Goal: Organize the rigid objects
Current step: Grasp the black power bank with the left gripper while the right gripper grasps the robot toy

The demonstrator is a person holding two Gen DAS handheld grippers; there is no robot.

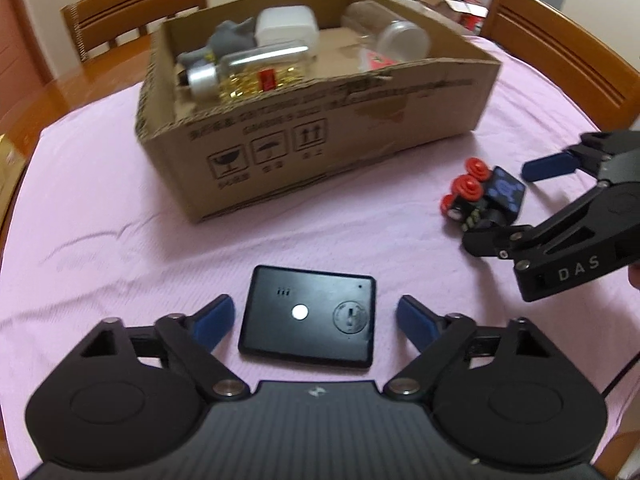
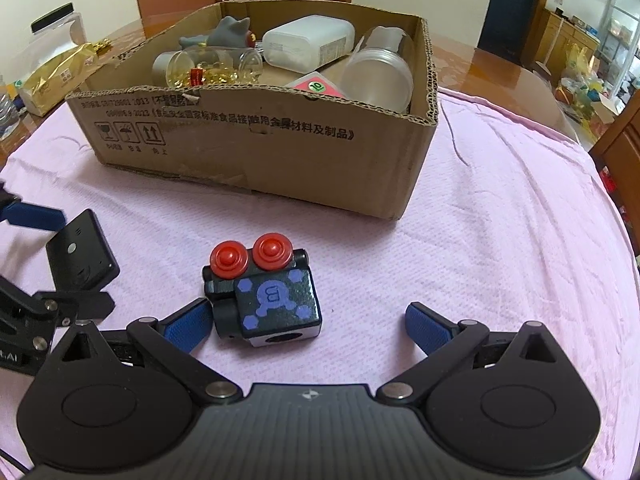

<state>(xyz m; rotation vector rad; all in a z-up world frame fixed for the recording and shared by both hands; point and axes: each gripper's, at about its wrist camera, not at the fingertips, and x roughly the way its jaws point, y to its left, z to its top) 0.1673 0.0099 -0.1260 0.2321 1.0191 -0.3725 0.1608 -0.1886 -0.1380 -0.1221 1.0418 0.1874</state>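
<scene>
Box point(image 2: 280, 152) at 12 o'clock on pink-covered surface point(image 2: 500, 240) already holds jars, white bottle, grey toy; two items left outside

Flat black device point(image 1: 308, 316) lies at 6 o'clock between left gripper point(image 1: 314, 320) pads, jaws apart, not touching; long axis runs toward box

Toy block point(image 2: 266, 292) before right gripper point(image 2: 308, 326), jaws wide, left pad just beside it; red knobs point at box

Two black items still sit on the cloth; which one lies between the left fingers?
The flat black device, a thin slab with a white dot. The blocky toy with red knobs lies by the right gripper.
</scene>
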